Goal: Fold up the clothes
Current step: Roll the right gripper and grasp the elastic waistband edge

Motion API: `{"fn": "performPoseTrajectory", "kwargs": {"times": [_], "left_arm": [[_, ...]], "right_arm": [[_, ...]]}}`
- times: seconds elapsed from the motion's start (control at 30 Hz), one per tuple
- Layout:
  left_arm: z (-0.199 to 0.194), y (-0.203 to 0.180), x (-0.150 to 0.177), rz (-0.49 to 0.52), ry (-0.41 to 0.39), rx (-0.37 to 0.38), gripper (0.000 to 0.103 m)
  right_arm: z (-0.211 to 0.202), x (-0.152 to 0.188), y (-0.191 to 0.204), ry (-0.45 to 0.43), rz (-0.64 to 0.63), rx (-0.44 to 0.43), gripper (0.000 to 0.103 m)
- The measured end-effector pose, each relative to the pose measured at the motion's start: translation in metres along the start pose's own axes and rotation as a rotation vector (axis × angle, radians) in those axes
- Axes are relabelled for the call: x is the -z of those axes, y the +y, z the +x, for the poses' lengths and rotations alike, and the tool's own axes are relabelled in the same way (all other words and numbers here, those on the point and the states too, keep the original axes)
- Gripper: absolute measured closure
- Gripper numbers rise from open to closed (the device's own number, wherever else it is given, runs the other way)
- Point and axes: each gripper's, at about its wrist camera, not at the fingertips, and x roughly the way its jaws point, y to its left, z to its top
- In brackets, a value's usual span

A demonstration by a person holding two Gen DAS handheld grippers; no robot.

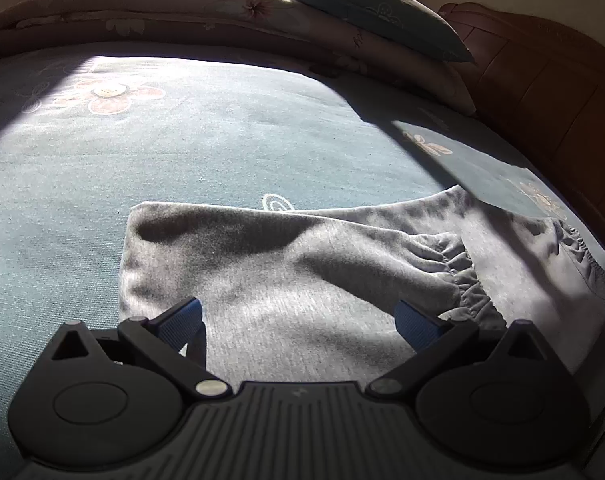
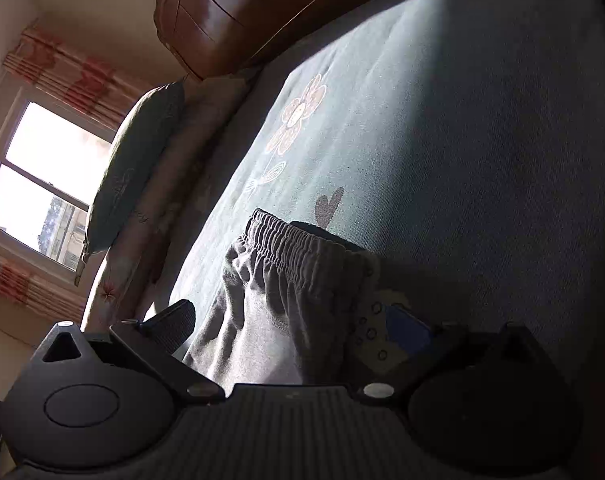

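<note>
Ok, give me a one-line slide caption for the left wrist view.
Open left tongs hover over grey sweatpants lying partly folded on a teal flowered bedspread in sunlight.

Sunlight from a white-framed window (image 2: 42, 184) with red-striped curtains (image 2: 62, 76) falls across a teal flower-print bedspread (image 1: 222, 136), with a reddish-brown wooden headboard (image 1: 542, 92) and a teal pillow (image 1: 382, 12) on a folded floral quilt (image 1: 182, 12).

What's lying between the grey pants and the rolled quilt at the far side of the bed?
Nothing: in the left wrist view only bare teal bedsheet lies between the grey pants and the quilt.
</note>
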Motion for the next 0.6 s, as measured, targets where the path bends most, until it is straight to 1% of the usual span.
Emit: {"fn": "performPoseTrajectory", "kwargs": {"times": [0.03, 0.1, 0.17, 0.2, 0.23, 0.27, 0.3, 0.37, 0.53, 0.57, 0.6], "left_arm": [[0.001, 0.0, 0.0, 0.001, -0.001, -0.001, 0.001], [0.002, -0.001, 0.0, 0.005, -0.004, -0.008, 0.001], [0.003, -0.003, 0.0, 0.018, -0.005, -0.016, 0.001], [0.003, -0.004, 0.001, 0.026, -0.005, -0.019, 0.001], [0.004, -0.005, 0.001, 0.034, -0.005, -0.023, 0.001], [0.004, -0.006, 0.001, 0.04, -0.005, -0.026, 0.001], [0.005, -0.007, 0.001, 0.045, -0.005, -0.029, 0.001], [0.005, -0.007, 0.001, 0.049, -0.004, -0.029, 0.001], [0.006, -0.007, 0.001, 0.056, -0.002, -0.029, 0.001], [0.006, -0.007, 0.001, 0.058, -0.002, -0.029, 0.001], [0.005, -0.007, 0.001, 0.062, -0.001, -0.03, 0.001]], "right_arm": [[0.001, 0.001, 0.0, 0.002, -0.005, -0.007, 0.0], [0.005, 0.002, 0.001, 0.002, -0.029, -0.016, 0.004], [0.009, 0.0, 0.009, -0.008, -0.086, -0.01, 0.023], [0.014, -0.001, 0.011, -0.001, -0.107, 0.01, 0.03], [0.021, -0.004, 0.013, 0.015, -0.12, 0.045, 0.042], [0.028, -0.006, 0.015, 0.032, -0.134, 0.08, 0.046], [0.034, -0.007, 0.016, 0.037, -0.146, 0.109, 0.048], [0.041, -0.006, 0.019, 0.026, -0.169, 0.154, 0.07], [0.037, -0.004, 0.034, 0.001, -0.256, 0.152, 0.075], [0.034, -0.004, 0.037, -0.007, -0.275, 0.146, 0.078], [0.031, -0.004, 0.038, -0.024, -0.285, 0.122, 0.078]]}}
